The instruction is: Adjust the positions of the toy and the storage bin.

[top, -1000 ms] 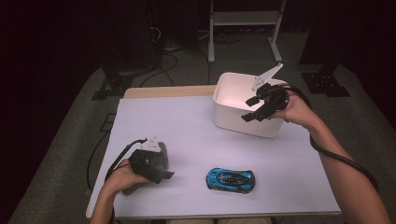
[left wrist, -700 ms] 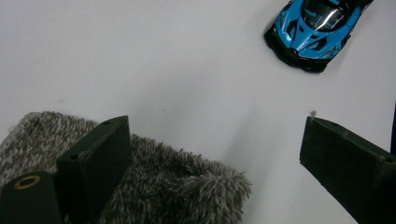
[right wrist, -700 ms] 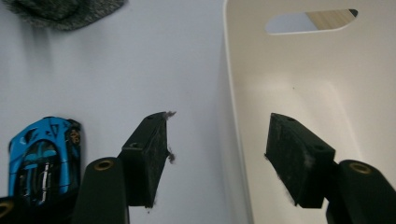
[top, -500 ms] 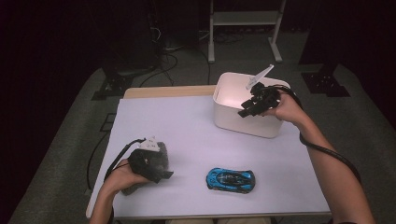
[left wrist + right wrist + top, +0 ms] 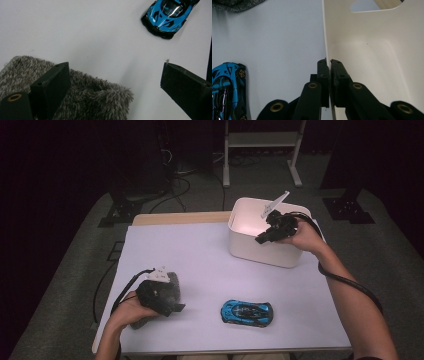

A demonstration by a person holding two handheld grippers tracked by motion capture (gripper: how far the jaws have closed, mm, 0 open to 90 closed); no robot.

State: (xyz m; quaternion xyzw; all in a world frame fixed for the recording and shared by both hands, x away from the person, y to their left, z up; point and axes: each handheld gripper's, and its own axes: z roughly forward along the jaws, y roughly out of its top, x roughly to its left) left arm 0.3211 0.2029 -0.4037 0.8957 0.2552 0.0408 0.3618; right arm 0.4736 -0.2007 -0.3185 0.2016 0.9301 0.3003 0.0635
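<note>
A white plastic bin (image 5: 260,254) stands at the back right of the white table. My right gripper (image 5: 260,239) reaches over its near rim, and its jaws have just been closing. In the right gripper view they pinch the bin's thin wall (image 5: 325,30), so the right gripper (image 5: 329,62) is shut on it. A blue toy car (image 5: 247,312) lies near the front edge. My left gripper (image 5: 177,306) rests at the front left on a grey fuzzy cloth (image 5: 173,284). In the left gripper view the left gripper (image 5: 115,67) is open, with one jaw over the cloth (image 5: 95,100) and the car (image 5: 170,13) beyond.
The bin's inside (image 5: 372,62) looks bare, with a handle cutout (image 5: 372,6) in its far wall. White tabletop (image 5: 200,255) stretches between the cloth, the car and the bin. A metal stand (image 5: 260,140) and cables sit on the dark floor behind the table.
My right gripper has dropped and moved left onto the bin's rim, and its jaws have closed on the wall. The left gripper, the cloth and the car have stayed put.
</note>
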